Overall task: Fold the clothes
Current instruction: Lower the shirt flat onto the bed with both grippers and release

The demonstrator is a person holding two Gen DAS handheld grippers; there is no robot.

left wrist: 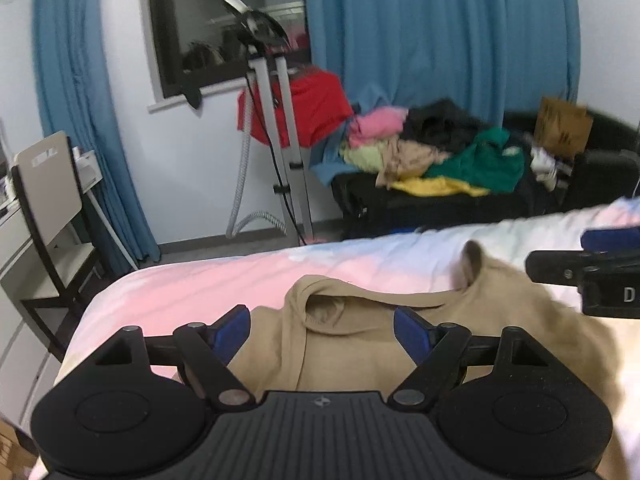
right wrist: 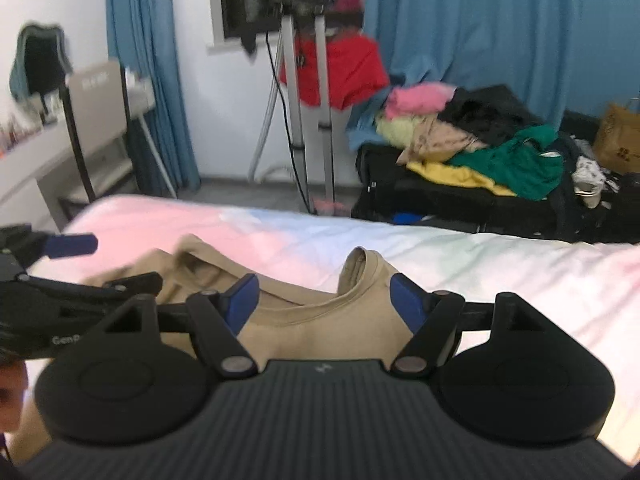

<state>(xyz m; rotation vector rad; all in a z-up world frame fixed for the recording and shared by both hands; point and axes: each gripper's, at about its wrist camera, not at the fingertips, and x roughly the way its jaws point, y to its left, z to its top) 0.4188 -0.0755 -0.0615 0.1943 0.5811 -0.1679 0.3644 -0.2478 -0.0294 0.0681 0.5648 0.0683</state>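
Observation:
A tan shirt [left wrist: 360, 344] lies on the bed with its neckline toward the far edge; it also shows in the right wrist view [right wrist: 320, 320]. My left gripper [left wrist: 322, 330] is open just above the shirt's collar, its blue-padded fingers on either side of the neck opening. My right gripper [right wrist: 322, 300] is open over the shirt's other shoulder, where a fold of cloth stands up. Each gripper shows at the edge of the other's view, the right gripper [left wrist: 592, 276] at the right and the left gripper [right wrist: 60, 268] at the left.
The bed has a pink, white and pale blue sheet [left wrist: 192, 288]. Behind it a black sofa holds a pile of coloured clothes [left wrist: 432, 152]. A garment steamer stand [left wrist: 280, 140] with a red cloth is by the window. A chair [left wrist: 48, 216] and desk are at left.

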